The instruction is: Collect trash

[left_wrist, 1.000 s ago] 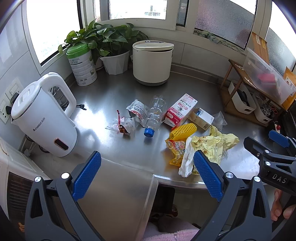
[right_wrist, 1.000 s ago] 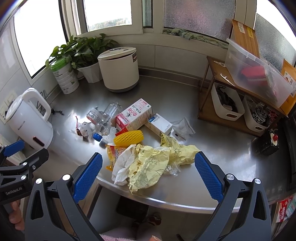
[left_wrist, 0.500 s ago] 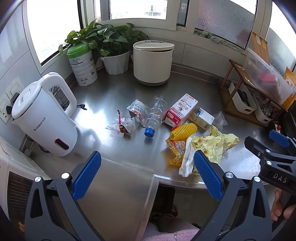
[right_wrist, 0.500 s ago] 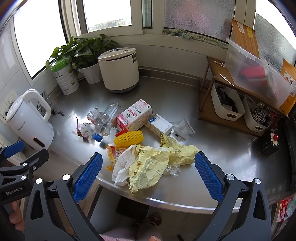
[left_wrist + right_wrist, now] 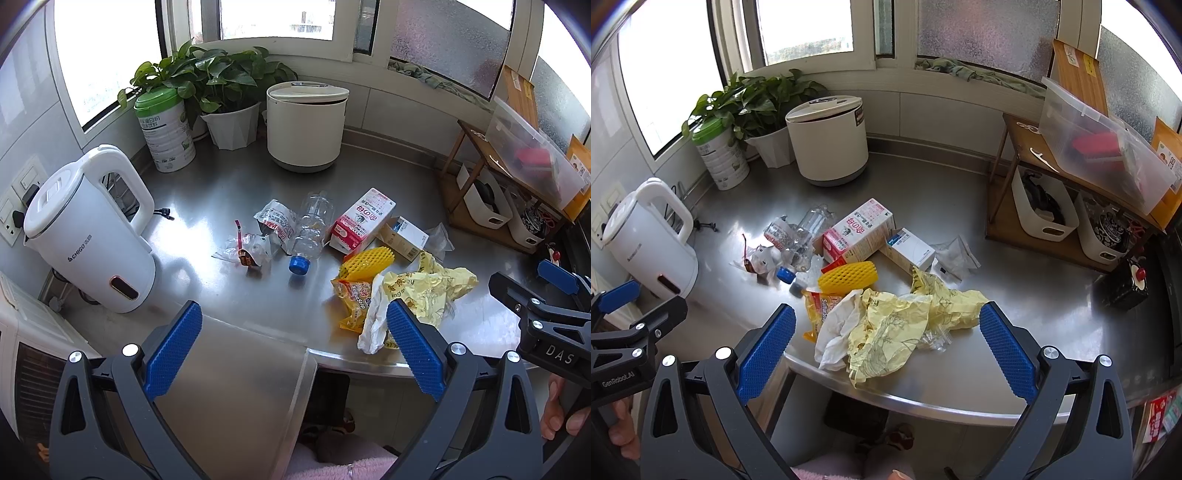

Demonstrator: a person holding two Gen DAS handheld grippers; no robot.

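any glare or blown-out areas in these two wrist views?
Left wrist view: windows blown out white, bright glare streaks on the steel counter. Right wrist view: window panes overexposed, softer sheen on the counter; strong fisheye bending at both edges.

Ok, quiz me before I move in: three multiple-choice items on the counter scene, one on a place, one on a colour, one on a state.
1. Where does the yellow foam fruit net lie?
A. beside the kettle
B. just in front of the milk carton
C. on the wooden shelf

2. What colour is the cap of the clear plastic bottle?
A. red
B. white
C. blue

3. What state is the right gripper in?
A. open, holding nothing
B. shut on the carton
C. shut on the bottle

Answers:
1 B, the net touches the carton's near edge.
2 C, the cap is blue.
3 A, its fingers stand wide apart over the crumpled yellow wrapper.
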